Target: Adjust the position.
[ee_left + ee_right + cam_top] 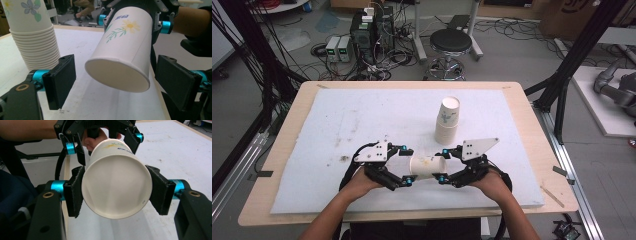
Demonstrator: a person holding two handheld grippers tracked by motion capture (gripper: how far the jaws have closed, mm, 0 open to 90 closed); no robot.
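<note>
Right gripper (116, 192) clamps paper cup (116, 182) — left gripper (117, 82) (jaws apart).

Even, bright light; soft shadows; slight blur throughout

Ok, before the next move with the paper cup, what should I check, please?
1. Right hand-held gripper holds the white flowered paper cup: ok, both pads touch it.
2. Left hand-held gripper open around the cup's base: ok, pads apart from it.
3. Cup not crushed: cannot tell.
4. Cup lifted off the white foam mat: ok.
5. Tall stack of paper cups upright, away from both grippers: ok.
</note>
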